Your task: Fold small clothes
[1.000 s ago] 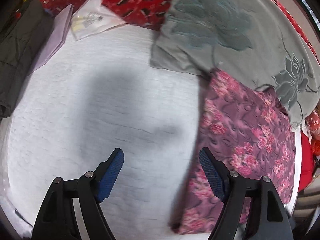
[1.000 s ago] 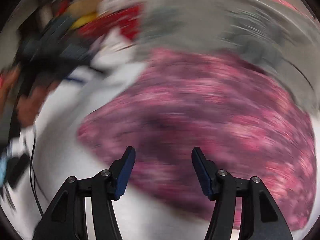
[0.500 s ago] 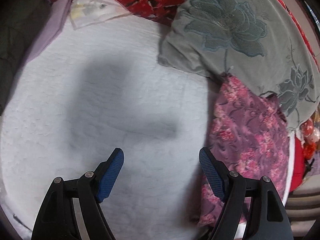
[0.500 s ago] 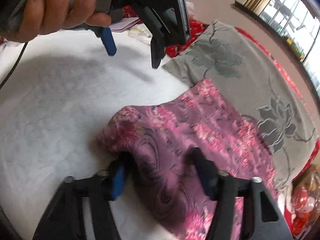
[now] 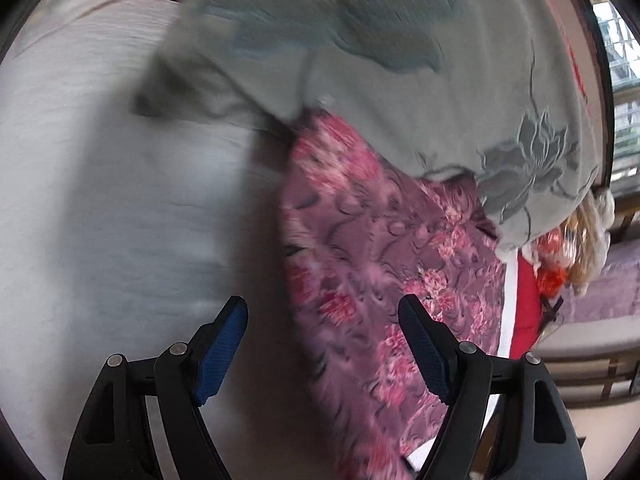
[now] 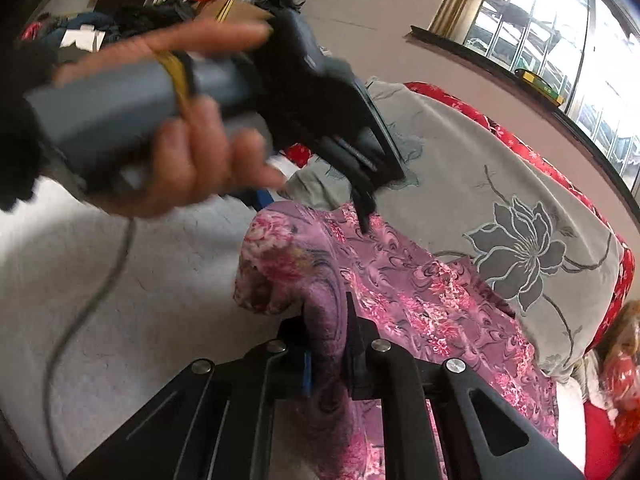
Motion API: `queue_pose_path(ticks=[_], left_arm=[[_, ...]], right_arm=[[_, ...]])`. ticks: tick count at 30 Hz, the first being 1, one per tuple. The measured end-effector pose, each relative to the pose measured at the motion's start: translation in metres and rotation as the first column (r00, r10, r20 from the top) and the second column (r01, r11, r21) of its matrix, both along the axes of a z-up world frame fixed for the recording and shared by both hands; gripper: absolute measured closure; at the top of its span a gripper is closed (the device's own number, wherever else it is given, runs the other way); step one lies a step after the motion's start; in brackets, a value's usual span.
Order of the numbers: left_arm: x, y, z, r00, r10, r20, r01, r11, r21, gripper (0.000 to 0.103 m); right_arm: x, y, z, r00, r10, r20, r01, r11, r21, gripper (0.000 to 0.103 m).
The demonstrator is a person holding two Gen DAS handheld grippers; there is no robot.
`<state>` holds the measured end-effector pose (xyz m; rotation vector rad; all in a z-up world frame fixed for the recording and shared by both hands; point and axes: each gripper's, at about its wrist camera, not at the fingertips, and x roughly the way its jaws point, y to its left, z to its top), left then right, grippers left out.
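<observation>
I'm working over the white bed cover (image 5: pixel 100 200). The grey lotus-print cloth (image 6: pixel 500 208) is lying on the cover's far side, and the pink floral garment (image 6: pixel 420 300) is sitting just in front of it, its far edge tucked under the grey cloth. My right tool (image 6: pixel 328 360) has just been closing and is now pinching a raised fold at the garment's near corner. My left tool (image 5: pixel 322 344) is hanging wide open with nothing gripped, its far finger over the garment's edge near the grey cloth. I'm judging this as the pick-up stage of the fold. Next I'm needing the left tool down on that far corner, then both lifting together.
</observation>
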<state>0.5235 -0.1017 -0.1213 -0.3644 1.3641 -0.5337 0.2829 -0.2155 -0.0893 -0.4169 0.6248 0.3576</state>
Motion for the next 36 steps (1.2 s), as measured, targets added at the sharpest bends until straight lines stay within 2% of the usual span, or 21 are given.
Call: queue_pose_path(ticks=[1,2,4,5,9,14,21,24,29,31,36], left_arm=[[0.001,-0.005,-0.001,1.0,-0.009,0.002,0.009,1.0,0.003,0.043],[0.002,-0.012,0.0,1.0,-0.026,0.009,0.026,1.0,0.009,0.07],[0.001,-0.02,0.002,0.999,-0.043,0.024,0.043,0.999,0.028,0.088],[0.002,-0.024,0.005,0.998,-0.048,0.043,0.046,0.998,0.04,0.091],[-0.008,-0.038,0.031,0.991,-0.062,0.116,0.056,0.997,0.05,0.094],[-0.04,-0.068,0.07,0.975,-0.101,0.198,0.092,0.994,0.055,0.094],[-0.079,-0.136,0.101,0.947,-0.185,0.263,0.166,0.982,0.091,0.094],[-0.09,-0.171,0.104,0.94,-0.212,0.266,0.195,0.977,0.091,0.094],[-0.104,-0.234,0.103,0.926,-0.27,0.263,0.247,0.962,0.118,0.094],[-0.106,-0.261,0.096,0.922,-0.291,0.257,0.266,0.955,0.129,0.094],[-0.113,-0.327,0.073,0.914,-0.341,0.219,0.312,0.937,0.155,0.094]], right_arm=[[0.001,-0.002,0.001,1.0,0.0,0.0,0.0,1.0,0.007,0.093],[0.001,-0.004,0.002,1.0,-0.002,-0.001,0.002,1.0,0.017,0.093],[0.001,-0.01,0.004,1.0,-0.007,-0.008,0.008,0.999,0.046,0.093],[0.0,-0.012,0.005,1.0,-0.014,-0.009,0.014,0.998,0.058,0.093],[-0.002,-0.028,0.013,0.999,-0.048,-0.027,0.051,0.99,0.129,0.093],[-0.006,-0.064,0.03,0.993,-0.107,-0.059,0.118,0.961,0.25,0.093],[-0.017,-0.129,0.044,0.967,-0.213,-0.142,0.253,0.876,0.41,0.093],[-0.023,-0.162,0.045,0.946,-0.263,-0.188,0.322,0.82,0.473,0.093],[-0.035,-0.219,0.04,0.9,-0.333,-0.279,0.435,0.694,0.574,0.093],[-0.04,-0.243,0.039,0.879,-0.356,-0.317,0.476,0.634,0.609,0.093],[-0.054,-0.292,0.029,0.831,-0.389,-0.397,0.554,0.515,0.654,0.093]])
